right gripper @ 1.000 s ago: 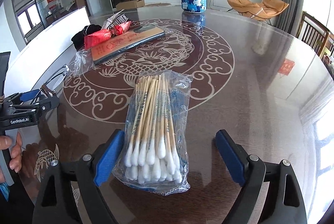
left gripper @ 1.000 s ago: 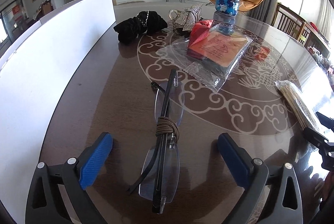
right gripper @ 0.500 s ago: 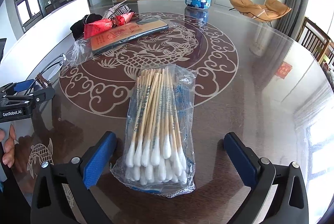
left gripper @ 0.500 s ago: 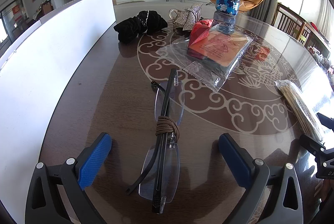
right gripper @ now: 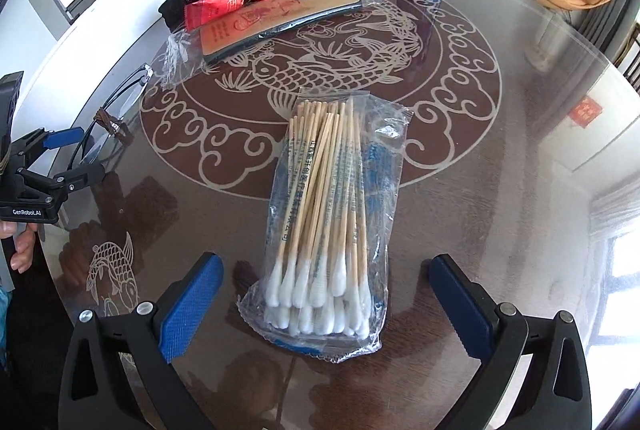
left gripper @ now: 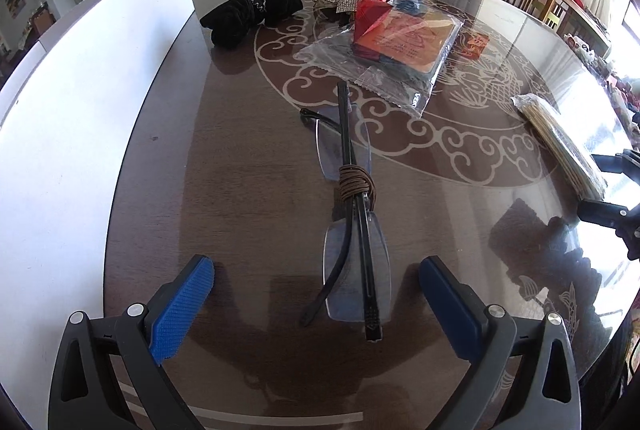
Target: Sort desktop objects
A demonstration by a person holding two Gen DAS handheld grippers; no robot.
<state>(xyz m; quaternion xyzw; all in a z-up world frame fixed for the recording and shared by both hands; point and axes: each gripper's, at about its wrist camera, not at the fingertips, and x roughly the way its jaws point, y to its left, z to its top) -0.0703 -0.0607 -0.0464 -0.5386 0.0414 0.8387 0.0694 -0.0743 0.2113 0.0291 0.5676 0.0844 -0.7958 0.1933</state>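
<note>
Jaws spread wide, the left gripper straddles folded glasses while the right gripper brackets a cotton-swab packet; nothing on the table appears sorted yet.

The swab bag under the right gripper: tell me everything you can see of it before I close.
The swab bag is a clear, crinkled plastic pouch with blue print, holding a bundle of wooden-stick cotton swabs, white tips toward the camera. It looks sealed and lies flat on the glossy table, long axis running away from the camera. It sits between the open right gripper fingers; neither pad touches it.
</note>
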